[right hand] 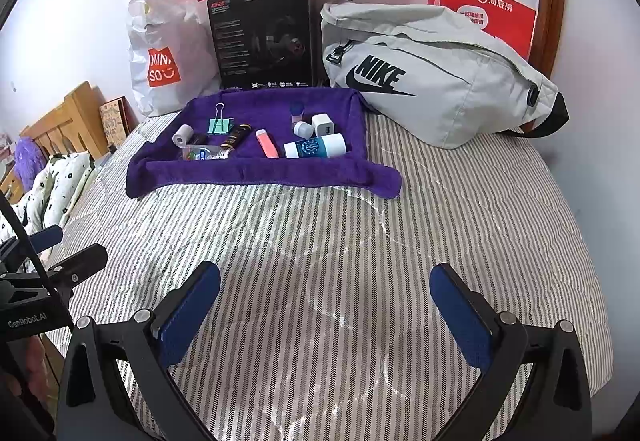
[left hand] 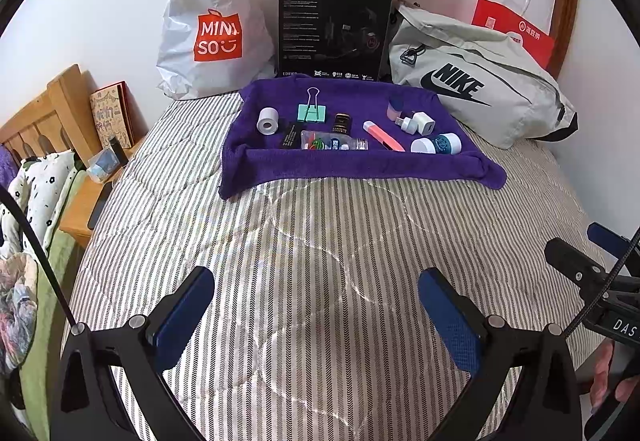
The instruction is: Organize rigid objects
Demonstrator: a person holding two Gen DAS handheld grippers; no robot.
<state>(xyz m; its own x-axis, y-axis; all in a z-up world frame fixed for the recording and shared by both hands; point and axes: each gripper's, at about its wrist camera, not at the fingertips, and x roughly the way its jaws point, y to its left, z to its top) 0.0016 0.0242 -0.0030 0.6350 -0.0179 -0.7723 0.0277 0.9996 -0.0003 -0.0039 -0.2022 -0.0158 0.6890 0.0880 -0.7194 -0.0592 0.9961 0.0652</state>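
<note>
Left tool point(left hand: 316, 315) foremost; clear pouch point(left hand: 334, 141) contents indistinct.

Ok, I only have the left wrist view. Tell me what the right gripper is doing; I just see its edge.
Observer: The right gripper hangs wide open over the striped bedcover, with nothing between its fingers.
Operator: Now describe the red paper bag behind the Nike bag; mine is half hidden.
Observer: It stands upright against the wall, white handles up, with a white label panel on its front.
Operator: Give me the lie of the black tube by the binder clip.
Observer: It lies on its side on the purple towel, just right of the clip, with its near end pointing toward the clear packet.
</note>
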